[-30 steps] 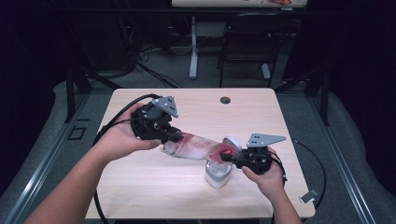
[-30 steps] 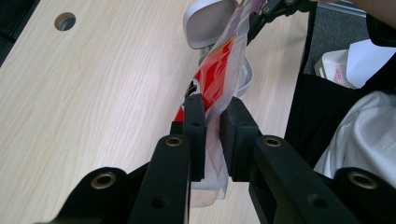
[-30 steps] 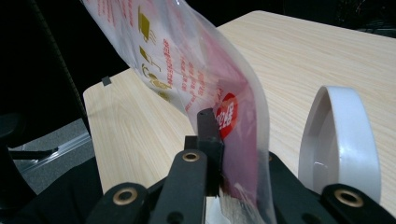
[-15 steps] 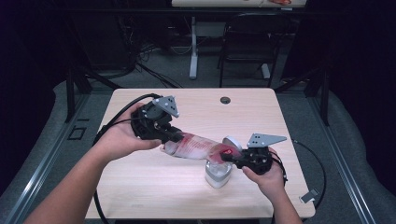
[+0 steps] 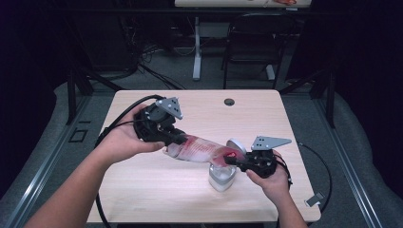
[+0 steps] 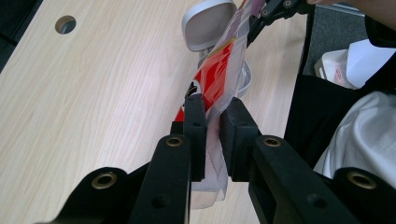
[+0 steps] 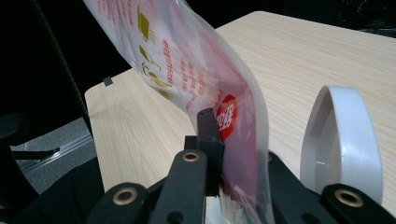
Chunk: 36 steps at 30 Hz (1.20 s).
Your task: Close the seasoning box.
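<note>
A: Two grippers are clamped on one bag. The left gripper [image 5: 177, 138] is closed on the bag's upper end and the right gripper [image 5: 231, 160] is closed on its lower end, so the plastic bag [image 5: 202, 148] is held clear of the table [image 5: 142, 190], stretched from ten o'clock down to four o'clock across the middle of the high view.

B: How far along is the work judged to be?

A: Mid-way, it seems. The lifting and tilting are done: the lower end is brought right over the white container [image 5: 221, 176], which is seen at about five o'clock from the table's centre, its hinged lid [image 5: 236, 145] stood open. What is left, by the look of it, is the emptying or feeding of the bag into that container, then the release.

B: And the bag itself?

A: A clear, glossy film is seen, printed with red panels, red lettering and small gold symbols. In the right gripper view the plastic bag [image 7: 205, 88] is bowed over the jaws, a round red label pinched at the near jaw, with the lid [image 7: 343, 140] at three o'clock. In the left gripper view the plastic bag [image 6: 219, 74] is nipped flat between the pads [image 6: 195, 116]. Whether anything is inside cannot be told.
</note>
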Available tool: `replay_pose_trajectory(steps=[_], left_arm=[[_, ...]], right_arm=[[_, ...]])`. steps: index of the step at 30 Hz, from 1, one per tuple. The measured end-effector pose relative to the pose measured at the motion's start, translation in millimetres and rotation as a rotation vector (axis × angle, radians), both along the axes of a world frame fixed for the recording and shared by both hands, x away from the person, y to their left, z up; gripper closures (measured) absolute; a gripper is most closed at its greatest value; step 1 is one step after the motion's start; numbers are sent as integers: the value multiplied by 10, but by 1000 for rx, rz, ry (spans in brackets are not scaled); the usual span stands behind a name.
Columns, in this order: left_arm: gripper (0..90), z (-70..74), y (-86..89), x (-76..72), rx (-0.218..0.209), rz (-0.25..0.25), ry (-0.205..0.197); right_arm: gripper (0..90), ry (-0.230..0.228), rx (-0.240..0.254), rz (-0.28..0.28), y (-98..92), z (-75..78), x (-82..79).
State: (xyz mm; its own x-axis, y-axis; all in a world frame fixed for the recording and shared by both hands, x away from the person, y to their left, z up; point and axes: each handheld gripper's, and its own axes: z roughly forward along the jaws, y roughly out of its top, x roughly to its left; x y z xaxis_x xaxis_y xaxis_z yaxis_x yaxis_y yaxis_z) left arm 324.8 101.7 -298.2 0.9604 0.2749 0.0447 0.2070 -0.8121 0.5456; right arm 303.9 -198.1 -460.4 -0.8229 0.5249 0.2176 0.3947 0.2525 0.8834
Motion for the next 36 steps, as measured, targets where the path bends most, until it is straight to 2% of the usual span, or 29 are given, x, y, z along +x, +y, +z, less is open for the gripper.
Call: replay_pose_trajectory(steps=[36], left_arm=[[816, -27, 13, 23, -4, -2, 7]], right_arm=[[867, 0, -8, 3, 35, -42, 11]])
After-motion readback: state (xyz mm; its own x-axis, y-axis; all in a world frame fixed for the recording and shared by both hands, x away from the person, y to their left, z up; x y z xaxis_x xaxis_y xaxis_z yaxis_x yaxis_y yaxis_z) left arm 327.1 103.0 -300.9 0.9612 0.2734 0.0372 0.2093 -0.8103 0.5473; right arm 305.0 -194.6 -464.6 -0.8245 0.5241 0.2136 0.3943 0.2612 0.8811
